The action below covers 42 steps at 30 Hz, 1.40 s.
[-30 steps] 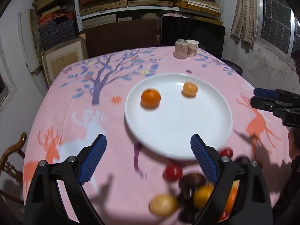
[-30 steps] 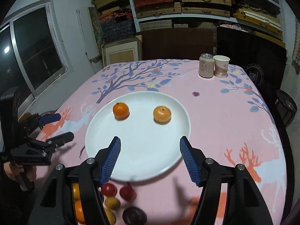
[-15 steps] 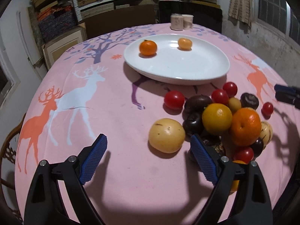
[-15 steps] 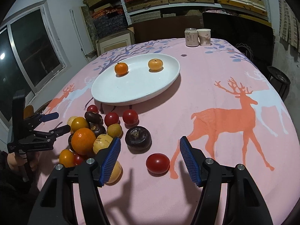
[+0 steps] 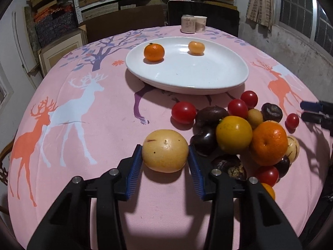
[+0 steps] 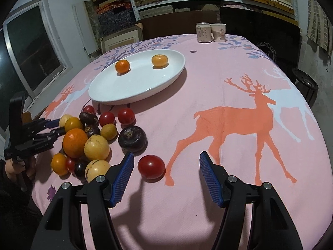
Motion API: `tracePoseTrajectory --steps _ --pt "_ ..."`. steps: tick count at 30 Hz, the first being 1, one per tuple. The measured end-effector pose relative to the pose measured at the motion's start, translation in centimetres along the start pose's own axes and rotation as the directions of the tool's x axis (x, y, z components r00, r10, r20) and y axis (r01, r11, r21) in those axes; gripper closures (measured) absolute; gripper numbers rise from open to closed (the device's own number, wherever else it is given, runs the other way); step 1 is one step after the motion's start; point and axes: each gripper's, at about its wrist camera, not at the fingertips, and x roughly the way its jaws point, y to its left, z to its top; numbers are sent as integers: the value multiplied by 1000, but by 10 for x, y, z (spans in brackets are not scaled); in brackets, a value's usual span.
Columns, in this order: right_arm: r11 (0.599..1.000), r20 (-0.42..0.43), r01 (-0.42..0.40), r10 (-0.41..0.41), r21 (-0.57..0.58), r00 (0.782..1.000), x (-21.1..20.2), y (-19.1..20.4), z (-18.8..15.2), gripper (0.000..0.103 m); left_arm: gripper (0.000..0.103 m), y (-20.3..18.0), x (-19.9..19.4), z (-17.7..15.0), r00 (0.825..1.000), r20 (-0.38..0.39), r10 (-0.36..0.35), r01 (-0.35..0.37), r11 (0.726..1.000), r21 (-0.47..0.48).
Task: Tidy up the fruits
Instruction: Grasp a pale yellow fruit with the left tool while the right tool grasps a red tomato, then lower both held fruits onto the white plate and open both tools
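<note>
A white plate [image 5: 208, 79] holds two oranges [image 5: 154, 51] on the pink tablecloth. A pile of fruit [image 5: 249, 133] lies in front of it: tomatoes, dark fruits, oranges, yellow fruits. My left gripper [image 5: 165, 162] has closed on a pale yellow round fruit [image 5: 165, 150] at the pile's left edge; both pads touch it, and it rests on the cloth. My right gripper [image 6: 164, 177] is open around a lone red tomato [image 6: 151, 166], which lies nearer the left pad. The plate also shows in the right wrist view [image 6: 129, 87].
A drink can [image 5: 188, 24] and a paper cup [image 5: 200, 24] stand at the table's far edge. The left gripper shows at the left of the right wrist view [image 6: 41, 131]. Shelves and a dark chair stand behind the table.
Both grippers dropped from above the plate to the fruit near the front edge. The left jaws closed onto the pale yellow fruit. The right gripper moved in around the lone tomato.
</note>
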Motion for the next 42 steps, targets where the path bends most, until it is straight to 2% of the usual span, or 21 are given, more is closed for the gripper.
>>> tracePoseTrajectory --steps 5,8,11,13,15,17,31,36,42 --pt "994 -11 4 -5 -114 1000 6 28 -4 39 60 8 -4 0 1000 19 -2 3 999 -48" --pt "991 -17 14 -17 -133 1000 14 36 -1 42 60 11 -5 0 1000 25 0 1 998 -60" --pt "989 -21 58 -62 -139 998 21 38 -1 42 60 14 -5 -1 1000 24 -6 8 997 -76" --pt "988 -10 69 -71 -139 997 21 37 -2 48 60 15 -6 -1 1000 28 -6 8 997 -77" --pt "987 -2 86 -87 -134 996 20 34 -2 64 60 15 -6 -1 1000 30 -7 9 997 -78" --pt "990 -13 90 -92 -109 996 21 26 -1 69 60 15 -6 -1 1000 28 -8 10 997 -79" --pt "998 -56 55 -57 -33 997 29 11 0 66 60 16 -8 -2 999 34 -5 7 997 -81" --pt "999 -34 33 -33 -2 999 26 8 1 72 60 16 -8 -2 999 36 -5 8 996 -84" --pt "1000 -21 4 -4 -11 1000 23 13 -1 72 60 16 -8 -2 999 41 -8 12 996 -88"
